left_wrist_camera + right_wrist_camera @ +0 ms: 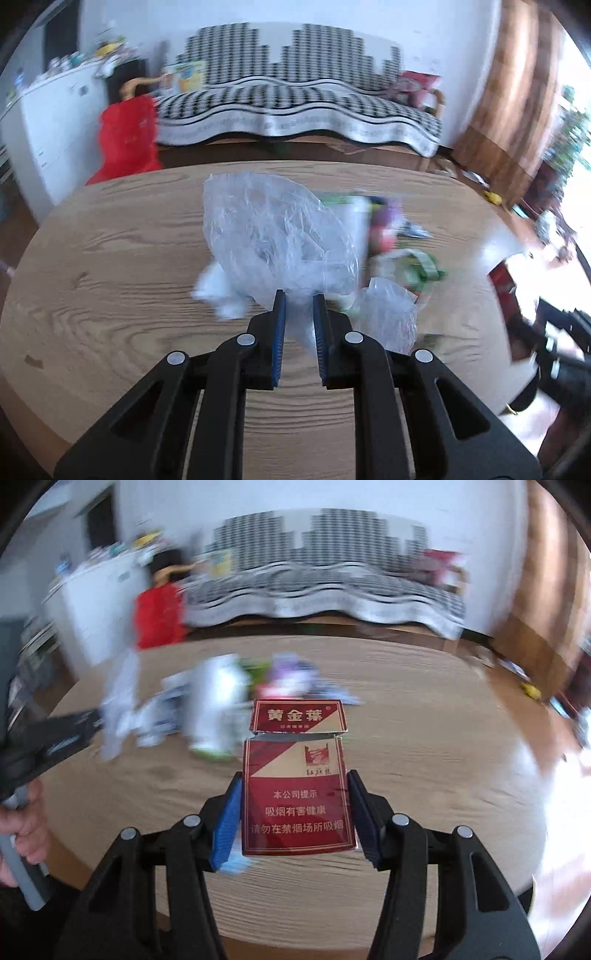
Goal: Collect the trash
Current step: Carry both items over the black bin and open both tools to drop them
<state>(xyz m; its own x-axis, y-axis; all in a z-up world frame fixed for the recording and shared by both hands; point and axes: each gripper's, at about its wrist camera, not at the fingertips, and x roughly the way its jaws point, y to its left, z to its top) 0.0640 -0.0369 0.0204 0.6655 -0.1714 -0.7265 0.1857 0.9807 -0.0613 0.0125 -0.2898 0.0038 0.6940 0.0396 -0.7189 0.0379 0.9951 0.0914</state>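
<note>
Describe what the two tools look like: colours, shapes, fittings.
Both match. The left tool and right tool have black plastic linkage arms with triangular cutouts, joined by round silver rivets. Each finger carries a flat blue ribbed pad. No cables or markings show. A bare hand holds a grey handle.

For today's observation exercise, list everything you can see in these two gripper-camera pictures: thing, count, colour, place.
clear plastic bag: one, transparent, crumpled, pinched between the left gripper's fingers above the table
cigarette pack: one, red and gold, lid flipped open, clamped by the right gripper
wrapper pile: count unclear through blur, green, purple, white, mid-table behind the bag
table: one, light wood grain, oval
sofa: one, black-and-white patterned cover, against the far wall
red cloth: one, left of the sofa
white cabinet: one, far left
left gripper: black, blue pads
right gripper: black, blue pads
</note>
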